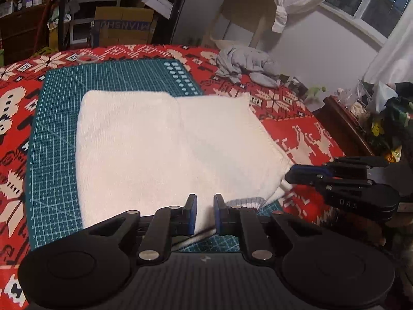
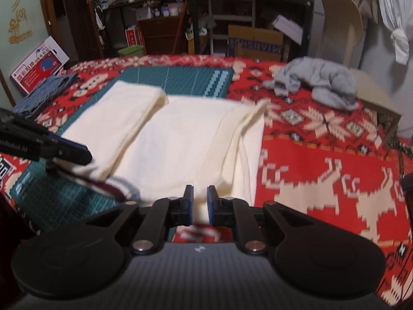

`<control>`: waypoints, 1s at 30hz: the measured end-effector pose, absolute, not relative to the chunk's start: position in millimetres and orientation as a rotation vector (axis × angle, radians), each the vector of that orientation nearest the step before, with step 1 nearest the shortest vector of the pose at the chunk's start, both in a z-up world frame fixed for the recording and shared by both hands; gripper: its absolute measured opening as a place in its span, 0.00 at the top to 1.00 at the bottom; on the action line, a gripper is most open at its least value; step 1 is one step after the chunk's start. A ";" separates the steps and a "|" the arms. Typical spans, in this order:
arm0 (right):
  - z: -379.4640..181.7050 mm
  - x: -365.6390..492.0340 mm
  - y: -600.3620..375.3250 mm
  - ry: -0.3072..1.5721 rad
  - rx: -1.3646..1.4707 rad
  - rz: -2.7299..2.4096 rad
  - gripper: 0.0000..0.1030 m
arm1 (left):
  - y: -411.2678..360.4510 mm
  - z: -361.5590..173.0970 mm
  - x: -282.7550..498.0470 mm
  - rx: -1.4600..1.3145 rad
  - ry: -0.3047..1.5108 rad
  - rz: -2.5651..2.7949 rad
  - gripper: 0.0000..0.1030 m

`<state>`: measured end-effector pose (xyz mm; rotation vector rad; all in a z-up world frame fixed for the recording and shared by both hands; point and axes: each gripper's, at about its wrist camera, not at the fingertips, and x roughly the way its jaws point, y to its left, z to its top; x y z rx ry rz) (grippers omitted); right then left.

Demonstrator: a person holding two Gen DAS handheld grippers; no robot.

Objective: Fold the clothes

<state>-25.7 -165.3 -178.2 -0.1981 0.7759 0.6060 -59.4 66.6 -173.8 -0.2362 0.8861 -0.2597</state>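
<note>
While both tongs hover at near hem, left gripper [image 1: 205, 213] jaws stand narrow over cloth edge, nothing visibly pinched; right gripper [image 2: 200, 205] likewise narrow, cloth beneath, whether nipped cannot tell. White knitted garment [image 1: 155, 144], sides folded inward, grey ribbed trim [image 1: 245, 202] at 6 o'clock, lies across green gridded cutting mat [image 1: 54, 134] and red patterned tablecloth [image 2: 322, 168]. Judgement: soft, limp, light, slightly bulky; sags unless both near corners pinched. Crumpled grey garment [image 2: 320, 82] at 1 o'clock.
</note>
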 end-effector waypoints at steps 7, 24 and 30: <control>-195.4 -15.1 -155.1 0.788 -0.228 0.597 0.89 | 58.0 -193.5 -56.5 -0.220 0.907 -0.263 0.92; -172.4 -47.2 -98.0 0.862 -0.055 0.744 0.73 | 164.9 -185.1 -111.1 -0.408 0.873 -0.039 0.67; -191.9 -43.2 -72.0 0.905 -0.034 0.717 0.67 | 170.0 -197.5 -102.6 -0.515 0.895 -0.055 0.53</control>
